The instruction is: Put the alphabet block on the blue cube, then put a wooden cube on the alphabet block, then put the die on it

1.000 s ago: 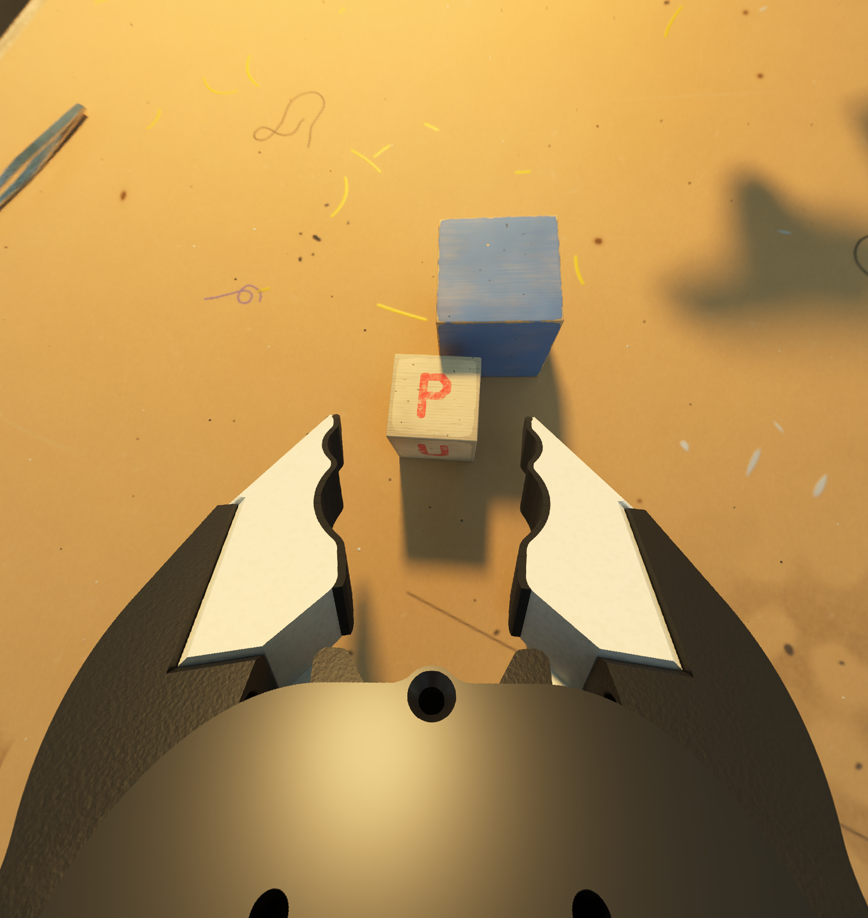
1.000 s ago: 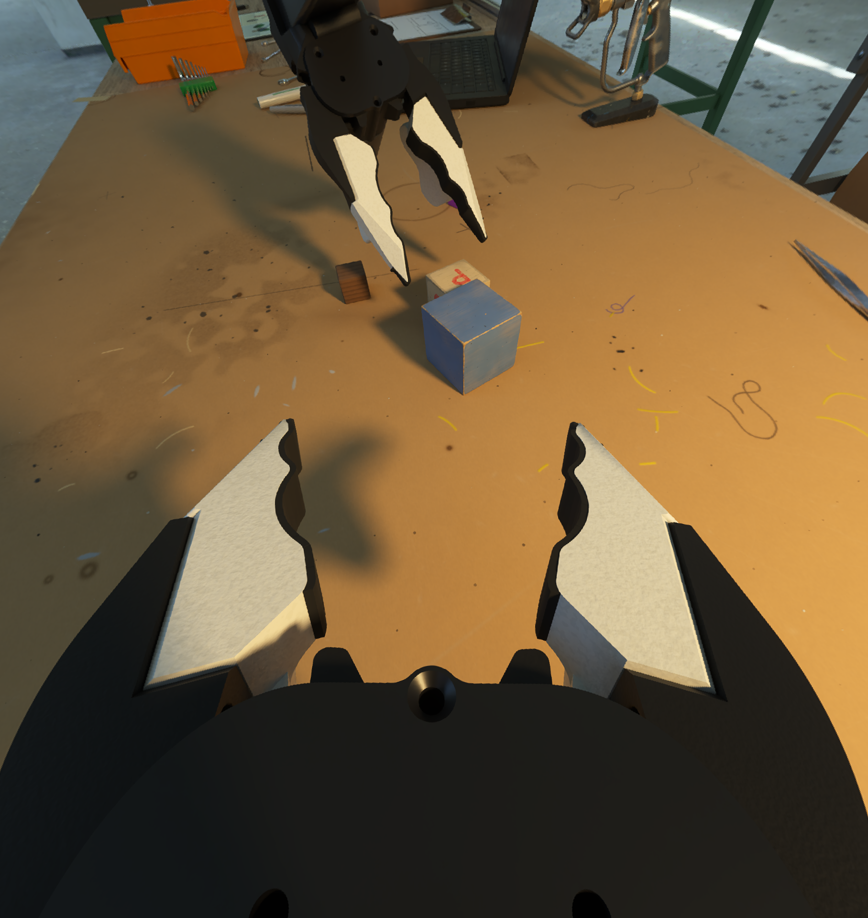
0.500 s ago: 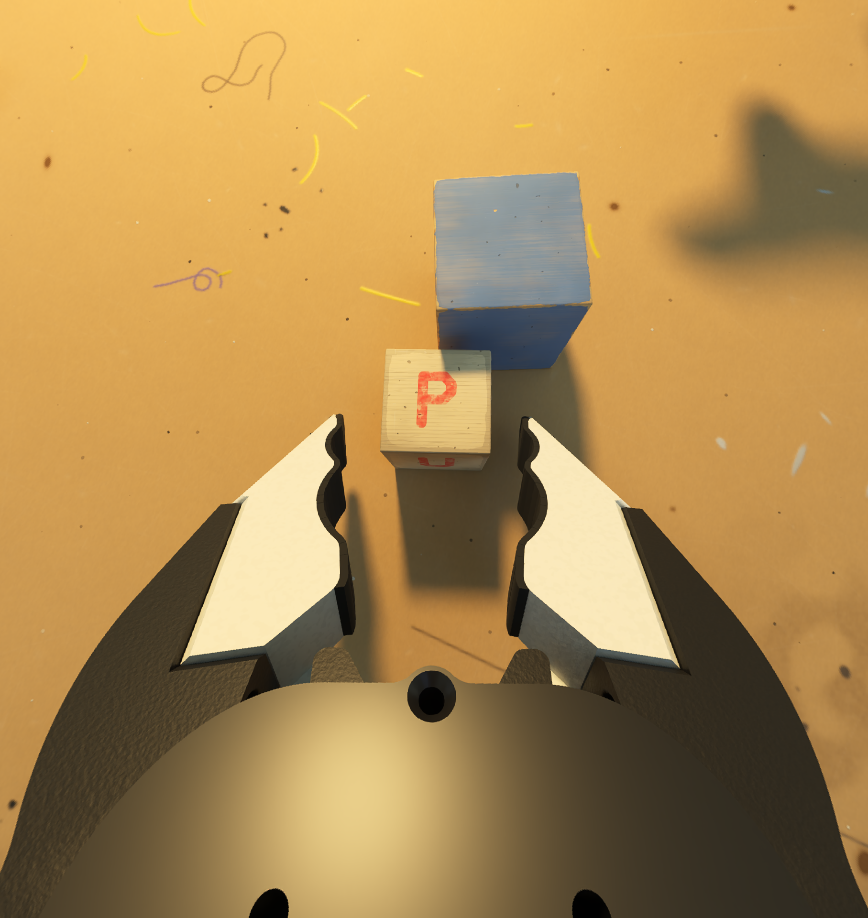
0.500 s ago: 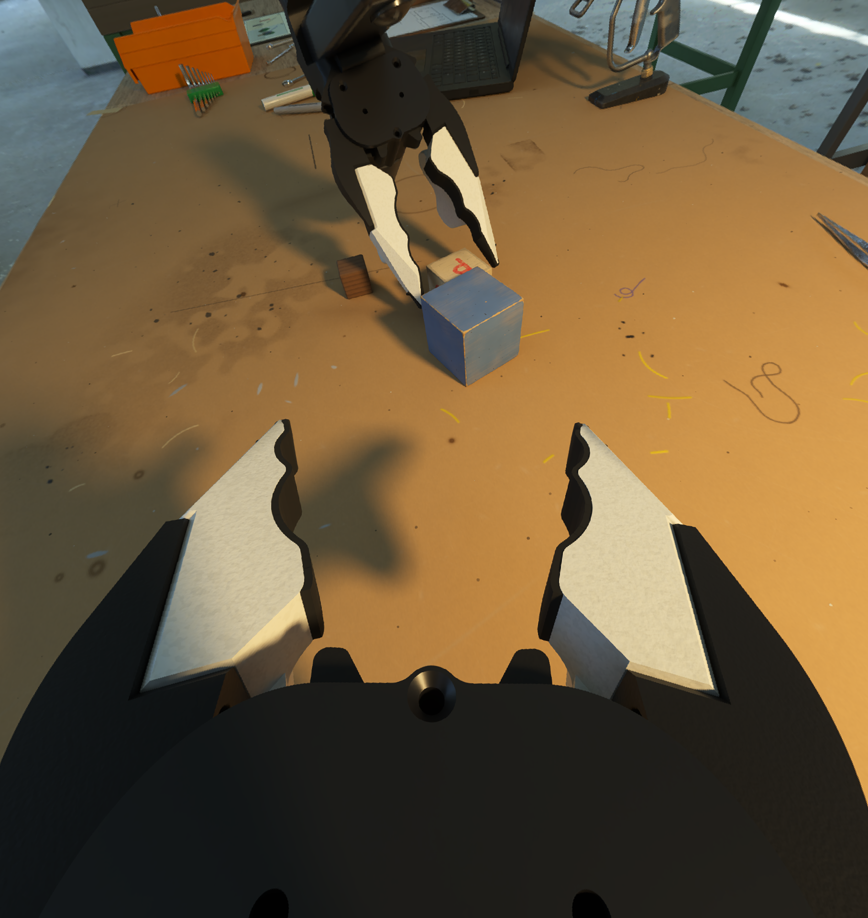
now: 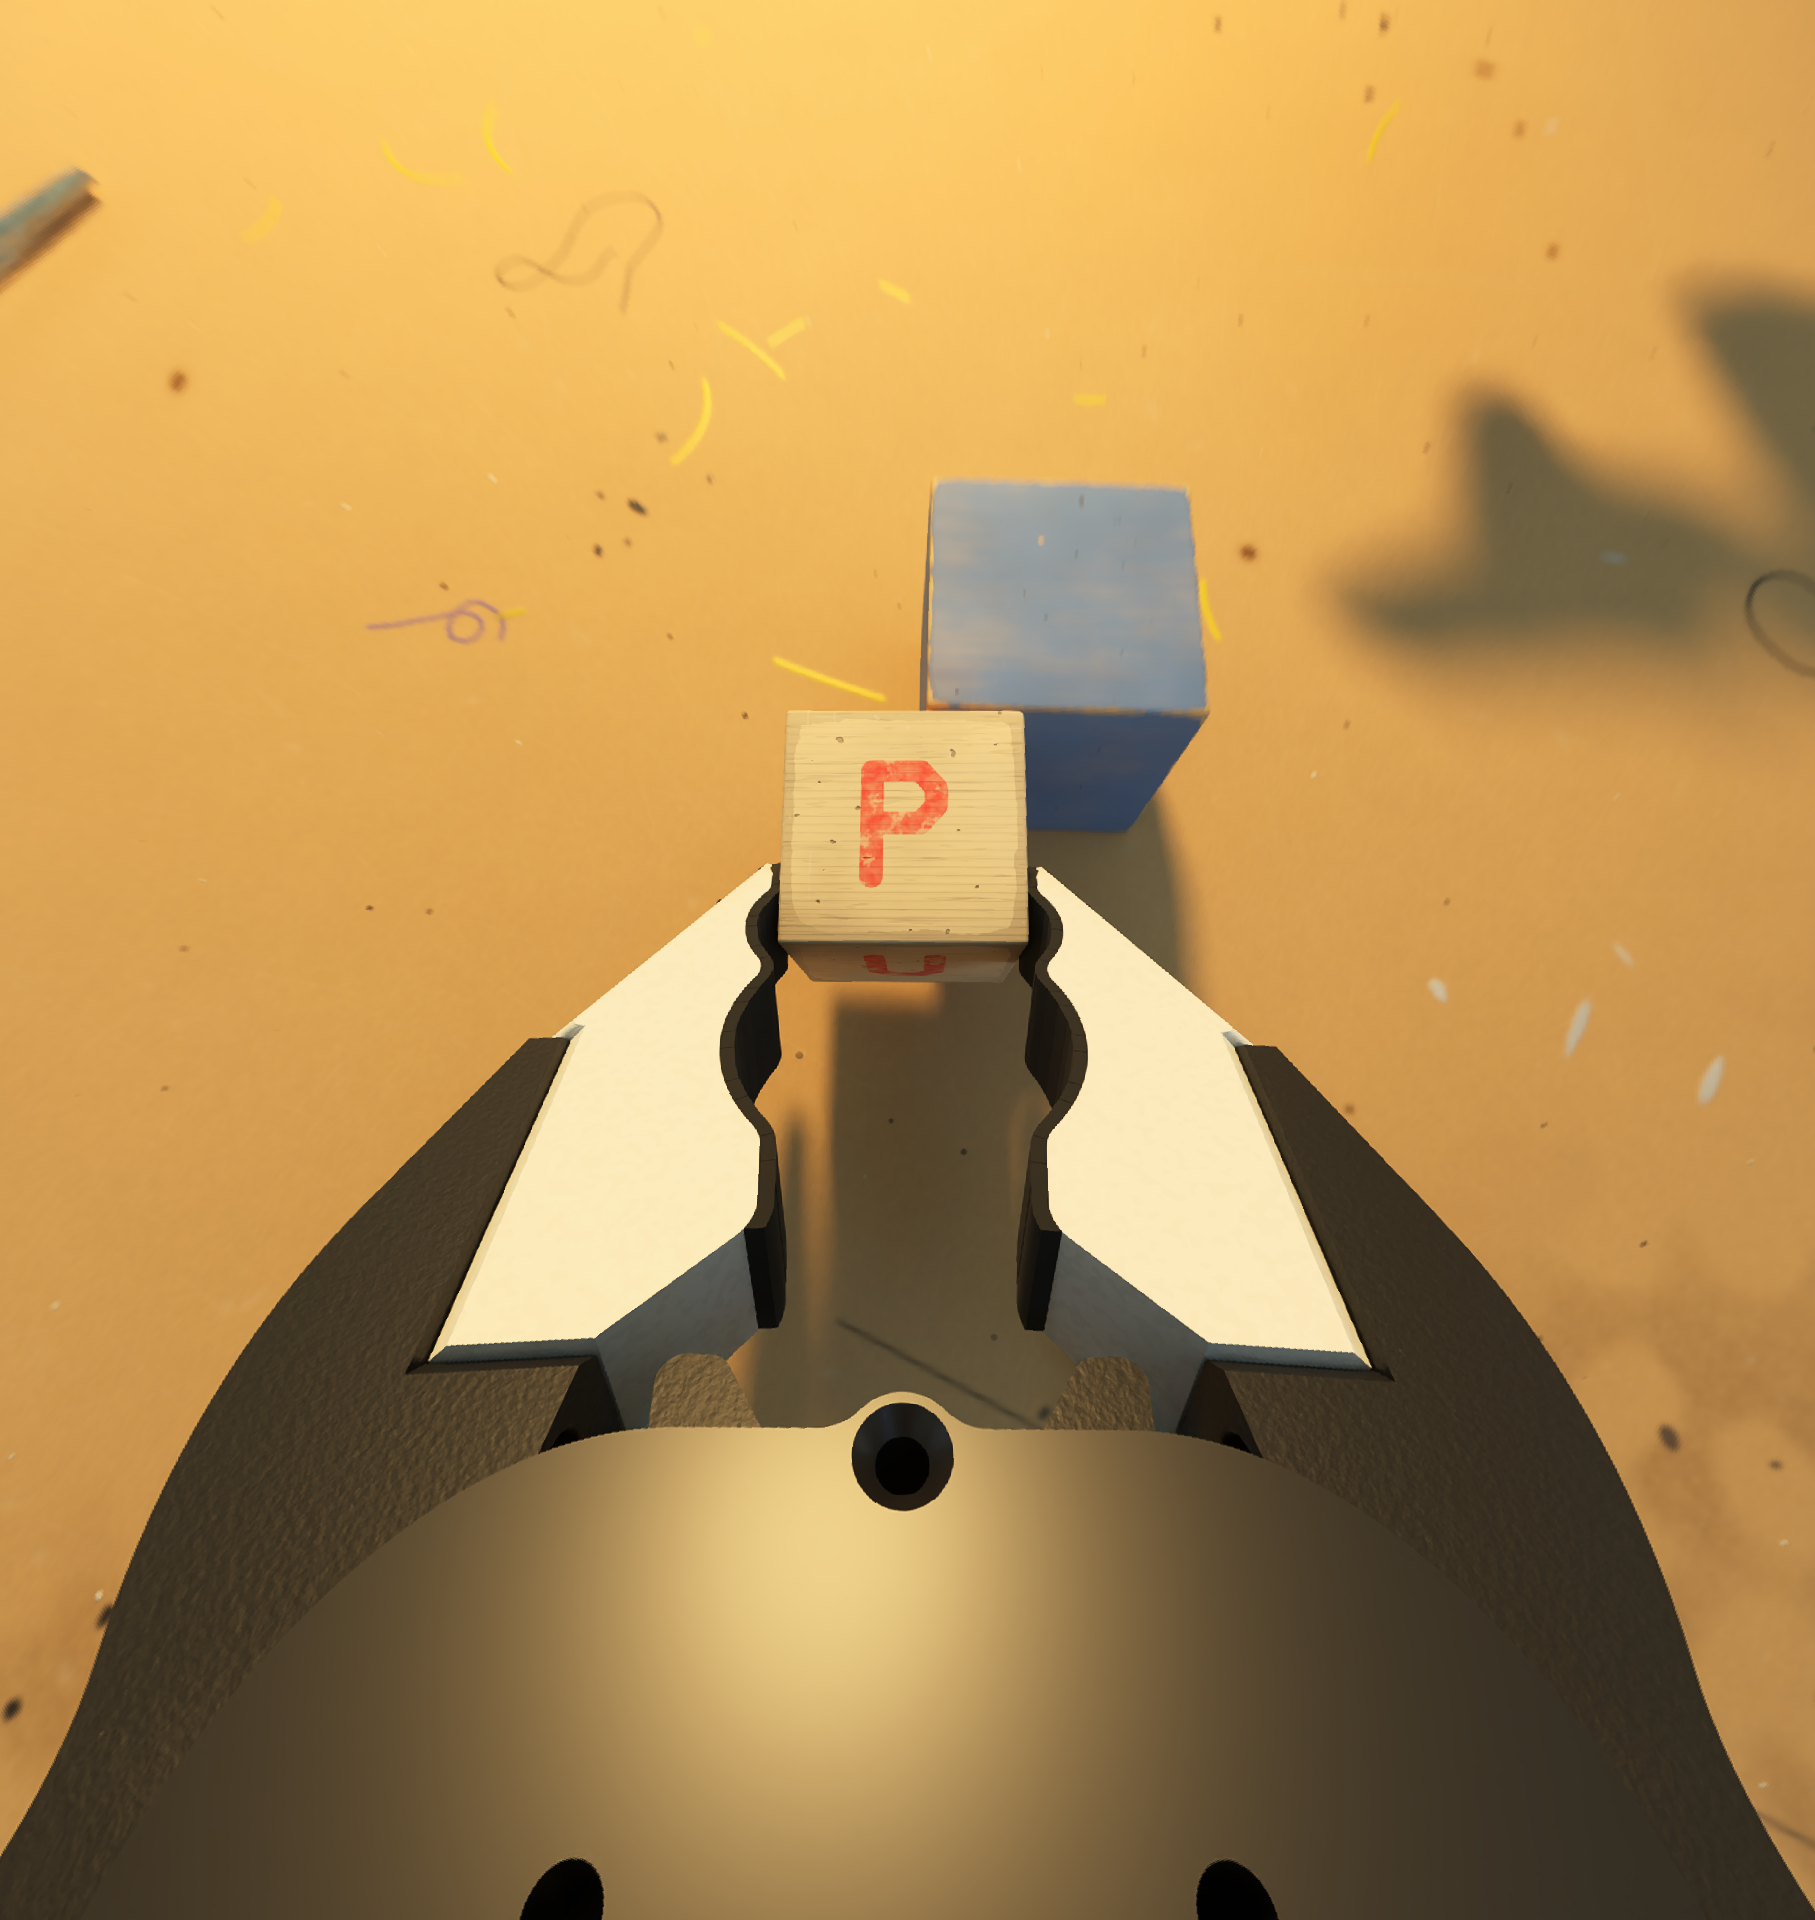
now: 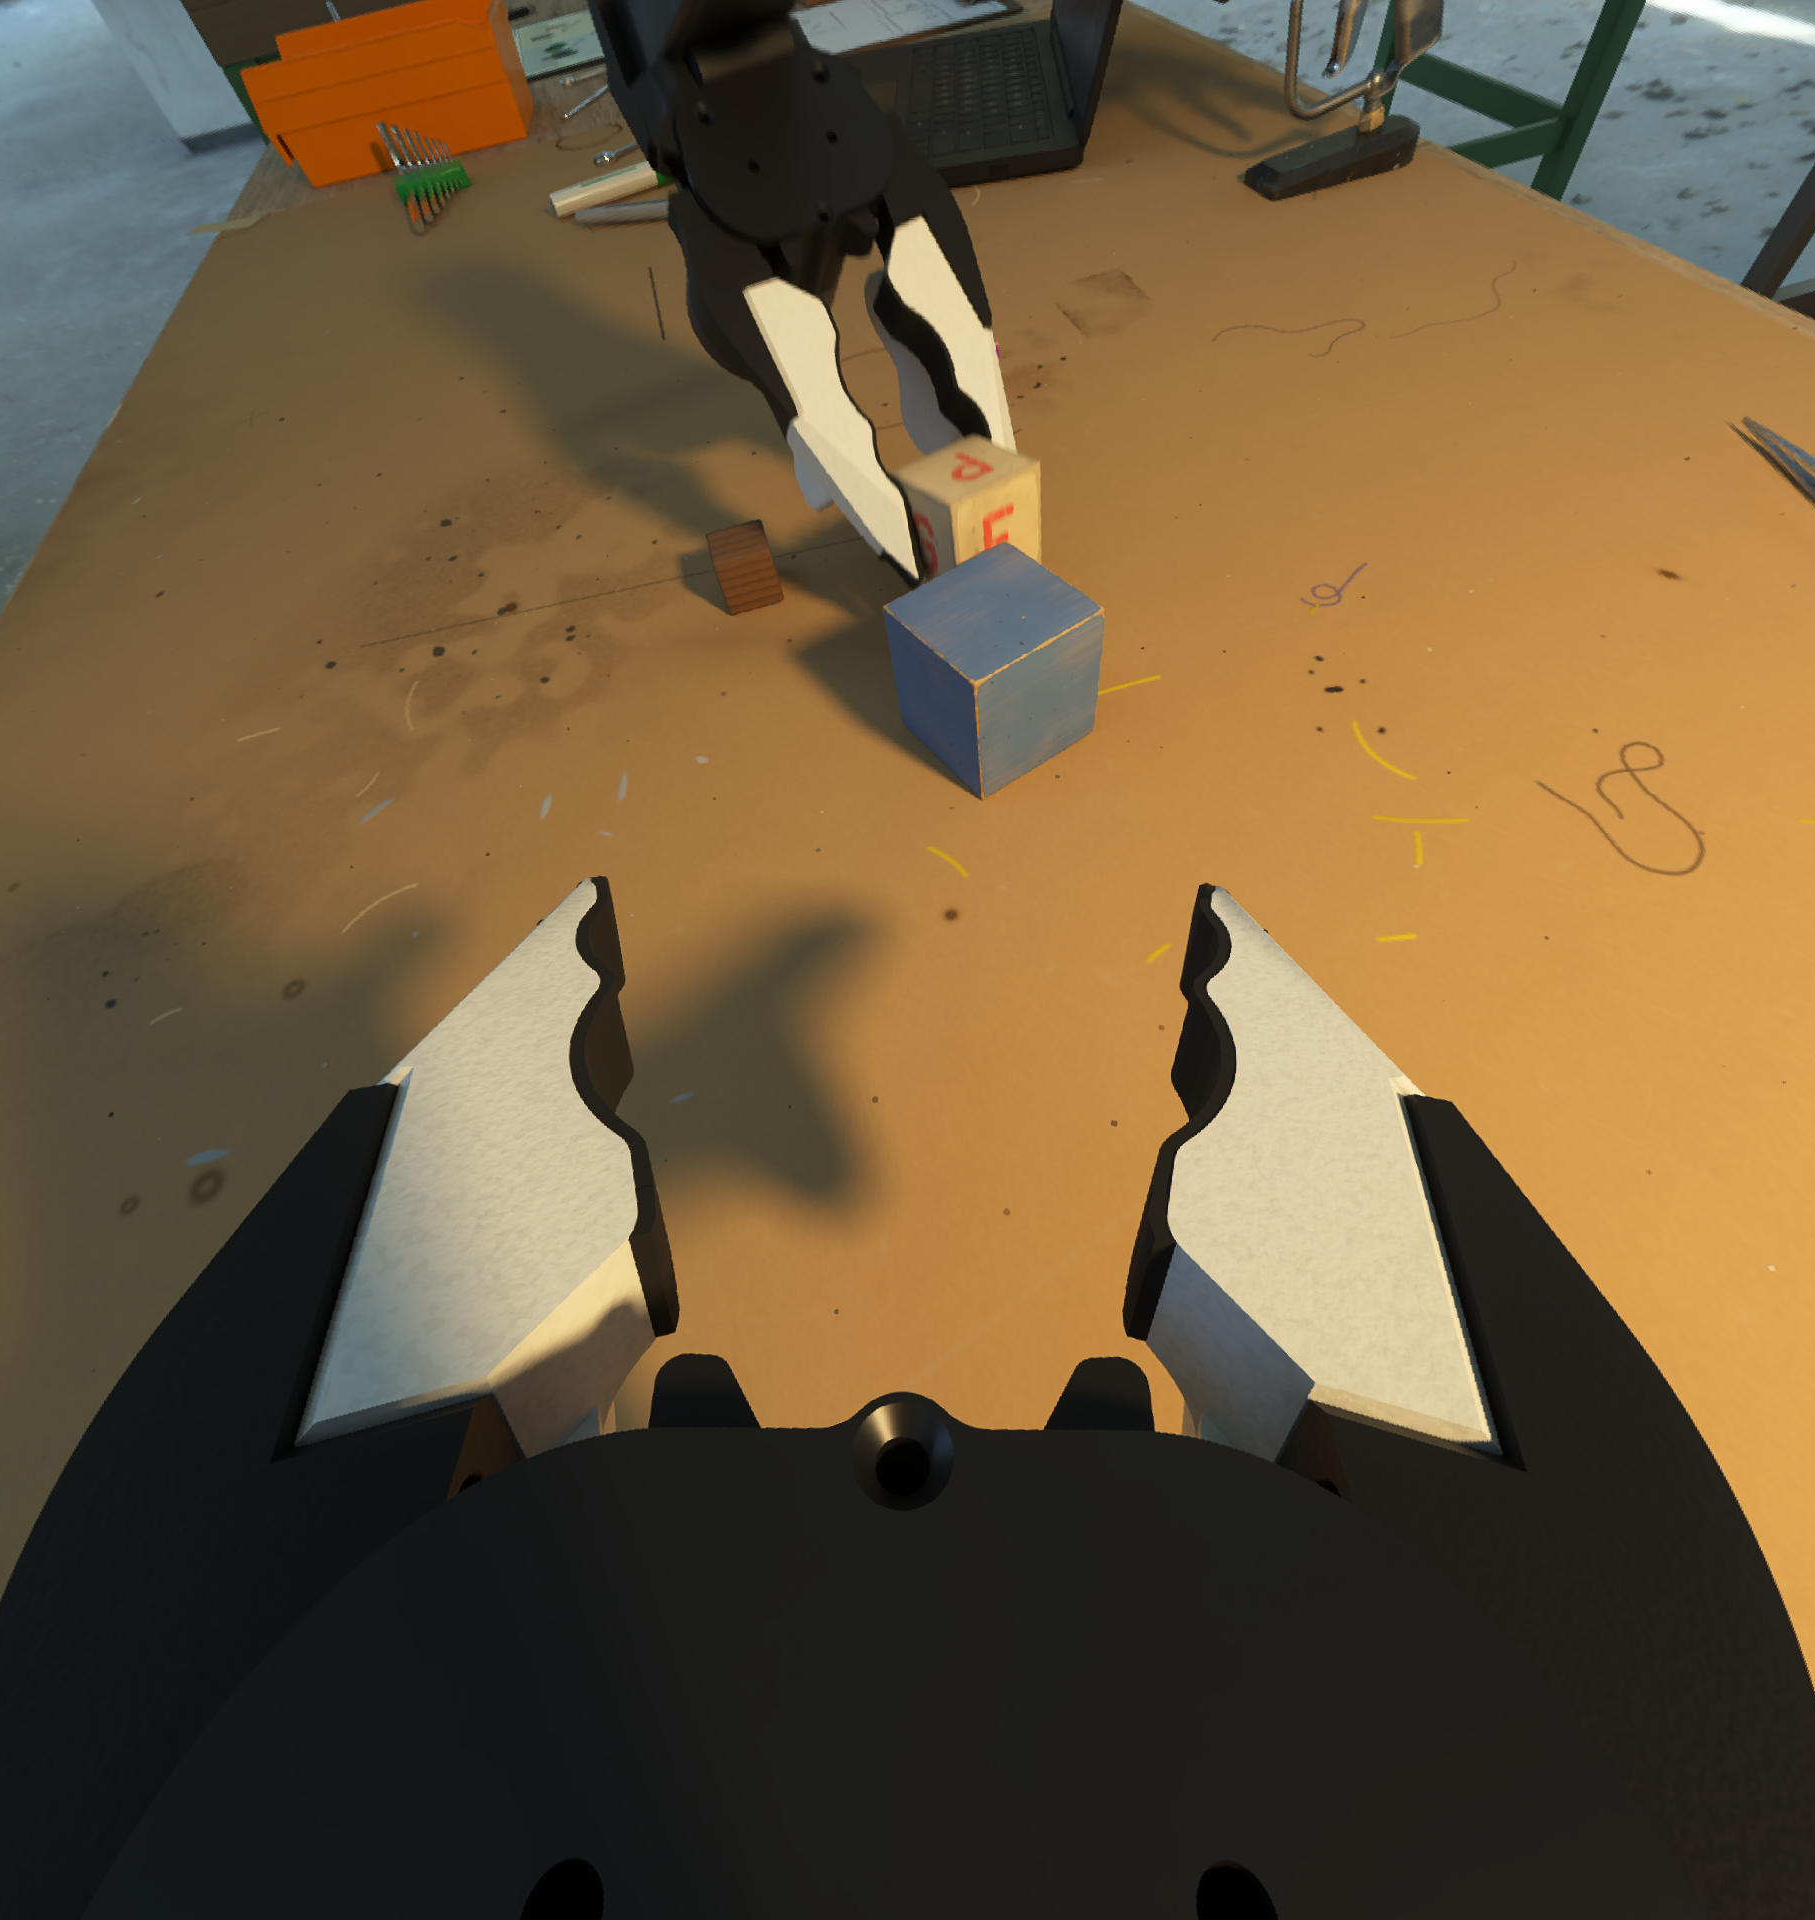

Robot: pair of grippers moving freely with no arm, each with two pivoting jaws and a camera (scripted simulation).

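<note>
My left gripper (image 5: 903, 875) is shut on the alphabet block (image 5: 903, 831), a pale wooden cube with red letters, and holds it a little above the table. The blue cube (image 5: 1064, 603) stands on the table just beyond it and slightly to the right. In the right wrist view the held block (image 6: 976, 499) hangs behind the blue cube (image 6: 996, 665), about level with its top. A small dark wooden cube (image 6: 744, 566) lies to the left of them. My right gripper (image 6: 903, 885) is open and empty, above the table well short of the blue cube. I see no die clearly.
An orange case (image 6: 394, 88), a green drill-bit holder (image 6: 430, 187) and a laptop (image 6: 986, 94) stand at the far end of the table. A metal blade (image 6: 1807, 478) lies at the right edge. The table's left edge (image 6: 103, 436) runs beside the floor.
My left gripper went down around the alphabet block, shut on it and lifted it off the table. My right gripper stayed open and barely moved.
</note>
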